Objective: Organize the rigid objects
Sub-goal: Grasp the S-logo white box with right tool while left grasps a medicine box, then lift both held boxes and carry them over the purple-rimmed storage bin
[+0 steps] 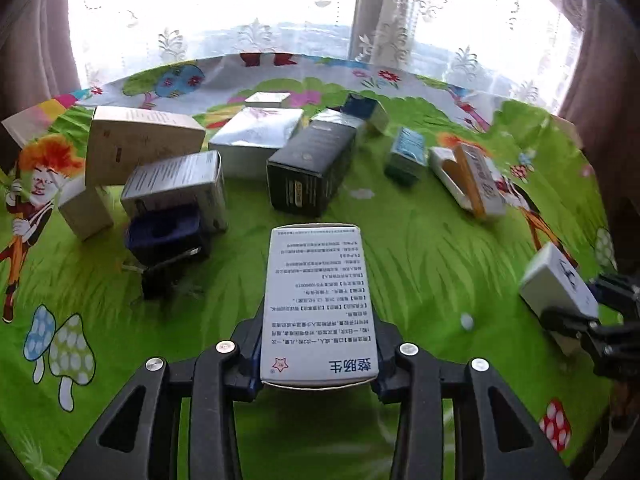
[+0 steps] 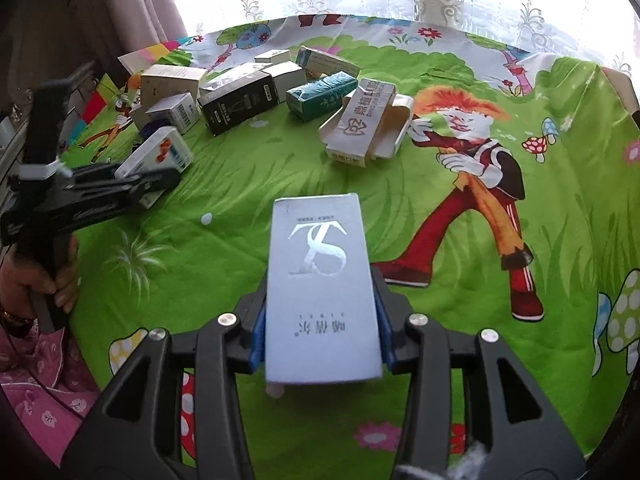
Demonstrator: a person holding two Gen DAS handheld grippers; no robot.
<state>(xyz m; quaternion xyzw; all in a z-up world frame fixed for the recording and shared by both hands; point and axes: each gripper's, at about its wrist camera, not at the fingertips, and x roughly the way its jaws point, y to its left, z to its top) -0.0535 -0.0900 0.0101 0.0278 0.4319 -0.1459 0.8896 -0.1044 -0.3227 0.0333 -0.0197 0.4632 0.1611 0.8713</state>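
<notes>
My left gripper (image 1: 318,356) is shut on a white medicine box (image 1: 318,304) with printed text, held above the green cartoon tablecloth (image 1: 420,272). My right gripper (image 2: 320,332) is shut on a silver-blue box (image 2: 322,292) marked with a large S logo. In the left wrist view the right gripper (image 1: 592,312) and its box (image 1: 556,284) show at the right edge. In the right wrist view the left gripper (image 2: 152,184) and its box (image 2: 158,156) show at the left. A cluster of several boxes lies at the back: a black box (image 1: 312,164), a beige box (image 1: 136,140), a silver box (image 1: 256,136).
A teal box (image 1: 406,154) and an opened white-and-orange carton (image 1: 470,180) lie to the right of the cluster. A dark blue tray insert (image 1: 164,232) sits at the left. A curtained window (image 1: 320,8) stands behind the table. A hand (image 2: 36,276) holds the left gripper's handle.
</notes>
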